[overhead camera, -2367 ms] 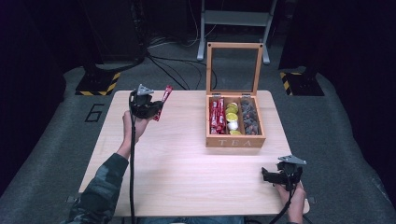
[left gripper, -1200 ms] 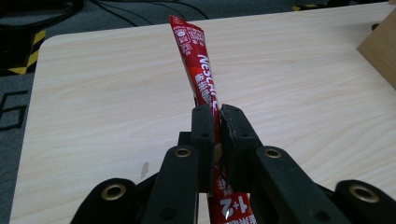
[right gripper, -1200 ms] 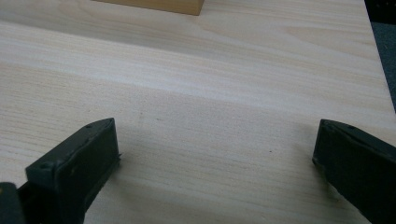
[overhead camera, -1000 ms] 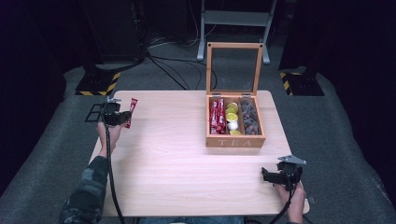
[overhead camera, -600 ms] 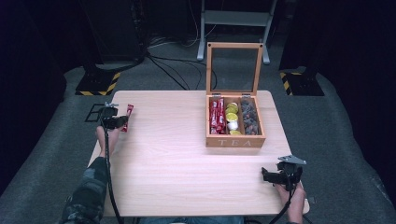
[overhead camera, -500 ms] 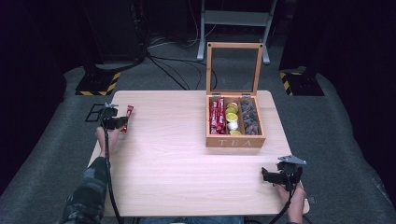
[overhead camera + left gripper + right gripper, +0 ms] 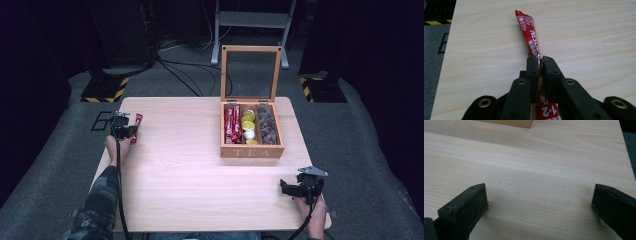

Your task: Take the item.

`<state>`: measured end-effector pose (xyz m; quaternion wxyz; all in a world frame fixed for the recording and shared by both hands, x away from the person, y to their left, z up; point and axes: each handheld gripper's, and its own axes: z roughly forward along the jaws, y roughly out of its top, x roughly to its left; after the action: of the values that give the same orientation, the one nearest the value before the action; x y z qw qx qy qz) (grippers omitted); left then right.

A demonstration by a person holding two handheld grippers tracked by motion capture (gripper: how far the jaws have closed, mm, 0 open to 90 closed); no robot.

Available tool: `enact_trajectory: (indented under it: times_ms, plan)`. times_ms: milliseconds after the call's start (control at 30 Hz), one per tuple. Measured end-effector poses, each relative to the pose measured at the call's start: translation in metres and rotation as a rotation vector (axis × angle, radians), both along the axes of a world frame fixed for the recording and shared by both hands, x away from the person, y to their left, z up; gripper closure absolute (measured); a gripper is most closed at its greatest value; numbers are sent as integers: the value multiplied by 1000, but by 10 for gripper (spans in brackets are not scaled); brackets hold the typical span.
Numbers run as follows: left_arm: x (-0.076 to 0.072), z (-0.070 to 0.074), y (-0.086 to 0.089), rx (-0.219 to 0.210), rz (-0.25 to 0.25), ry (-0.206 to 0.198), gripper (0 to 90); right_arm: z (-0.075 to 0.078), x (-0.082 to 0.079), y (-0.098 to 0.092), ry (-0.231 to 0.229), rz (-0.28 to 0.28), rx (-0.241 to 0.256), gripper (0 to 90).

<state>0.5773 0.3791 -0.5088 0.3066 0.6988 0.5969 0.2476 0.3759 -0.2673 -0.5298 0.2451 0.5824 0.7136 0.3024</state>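
One wooden table [image 7: 200, 170], one open wooden tea box [image 7: 252, 150] with three compartments, two grippers, left gripper [image 7: 540, 65], right gripper [image 7: 285, 187], one red Nescafé stick sachet [image 7: 530, 37] outside the box

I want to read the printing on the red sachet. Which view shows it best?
The left gripper view: the sachet lies along the table, close up, with its lettering legible, pinched in the left claw. The high view shows it as a small red strip near the table's left edge.

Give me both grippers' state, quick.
Left gripper: closed on the red coffee sachet, near the table's left edge.
Right gripper: open, empty, over the bare table.
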Motion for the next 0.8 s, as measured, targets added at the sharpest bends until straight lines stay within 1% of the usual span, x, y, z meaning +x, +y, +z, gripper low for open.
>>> enact_trajectory:
  times_ms: [67, 167, 200, 233, 267, 300, 333, 367, 400, 433, 467, 500, 533, 600, 633, 700, 733, 767, 800]
  plan:
    - [0, 0, 0, -1, -3, 0, 824, 0, 0, 0, 0, 0, 0, 0]
    - [-1, 1, 1, -9, -5, -7, 781, 0, 0, 0, 0, 0, 0, 0]
    - [-2, 3, 2, -8, -8, -13, 739, 0, 0, 0, 0, 0, 0, 0]
    - [-2, 3, 2, -8, -8, -13, 716, 0, 0, 0, 0, 0, 0, 0]
    - [-2, 4, 3, -18, -12, -18, 698, 0, 0, 0, 0, 0, 0, 0]
    - [-2, 4, 3, -18, -12, -18, 668, 0, 0, 0, 0, 0, 0, 0]
    - [-3, 5, 4, -27, -9, -20, 627, 0, 0, 0, 0, 0, 0, 0]
    - [-3, 5, 4, -27, -9, -20, 592, 0, 0, 0, 0, 0, 0, 0]
    - [-4, 6, 5, -38, -13, -18, 569, 0, 0, 0, 0, 0, 0, 0]
    - [-4, 6, 5, -38, -13, -18, 533, 0, 0, 0, 0, 0, 0, 0]
    - [-5, 8, 6, -48, -14, -17, 490, 0, 0, 0, 0, 0, 0, 0]
    - [-5, 8, 6, -48, -14, -17, 465, 0, 0, 0, 0, 0, 0, 0]
    - [-7, 10, 6, -64, -20, -10, 430, 0, 0, 0, 0, 0, 0, 0]
    - [-7, 12, 6, -60, -28, -7, 338, 0, 0, 0, 0, 0, 0, 0]
    - [-8, 13, 6, -67, -30, -13, 338, 0, 0, 0, 0, 0, 0, 0]
    - [-11, 19, 6, -91, -26, -25, 259, 0, 0, 0, 0, 0, 0, 0]
    - [-11, 19, 6, -91, -26, -25, 232, 0, 0, 0, 0, 0, 0, 0]
    - [-13, 21, 7, -114, -35, -26, 232, 0, 0, 0, 0, 0, 0, 0]
    - [-17, 26, 7, -121, -44, -20, 194, 0, 0, 0, -1, -1, 0, 0]
